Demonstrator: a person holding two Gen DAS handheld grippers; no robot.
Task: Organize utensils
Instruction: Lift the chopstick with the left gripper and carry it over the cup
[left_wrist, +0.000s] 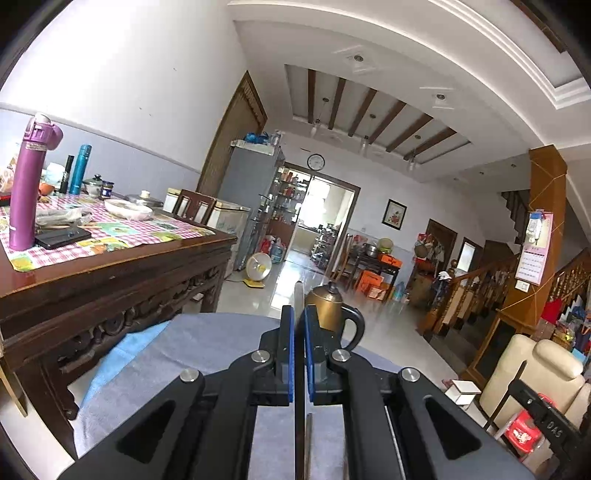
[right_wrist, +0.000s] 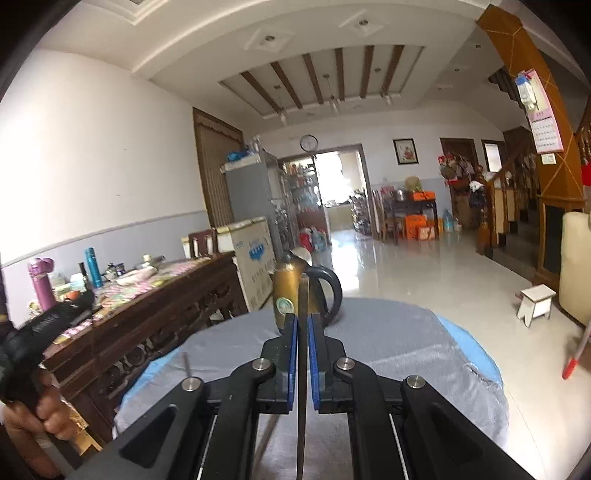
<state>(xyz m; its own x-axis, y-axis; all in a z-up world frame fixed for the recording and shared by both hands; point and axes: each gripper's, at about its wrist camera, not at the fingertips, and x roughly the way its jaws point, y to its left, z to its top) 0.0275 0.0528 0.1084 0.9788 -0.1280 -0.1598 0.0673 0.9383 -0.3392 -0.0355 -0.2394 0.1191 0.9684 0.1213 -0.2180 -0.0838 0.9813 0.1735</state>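
Observation:
My left gripper (left_wrist: 299, 314) is shut on a thin flat metal utensil (left_wrist: 298, 295), seen edge-on, whose pale tip sticks up past the blue pads. My right gripper (right_wrist: 303, 319) is likewise shut on a thin dark utensil (right_wrist: 303, 295) that rises in front of the kettle; what kind it is cannot be told. Both grippers hover above a round table under grey cloth (right_wrist: 388, 350), pointing almost level. In the right wrist view the left gripper's body (right_wrist: 40, 328) and the hand (right_wrist: 48, 410) holding it show at the left edge.
A golden kettle (left_wrist: 325, 306) with a black handle stands on the cloth's far side. A dark wooden table (left_wrist: 110, 266) on the left carries a purple flask (left_wrist: 29, 184), bottles and dishes. A small white stool (right_wrist: 535, 301) and a cream armchair (left_wrist: 535, 369) stand on the right.

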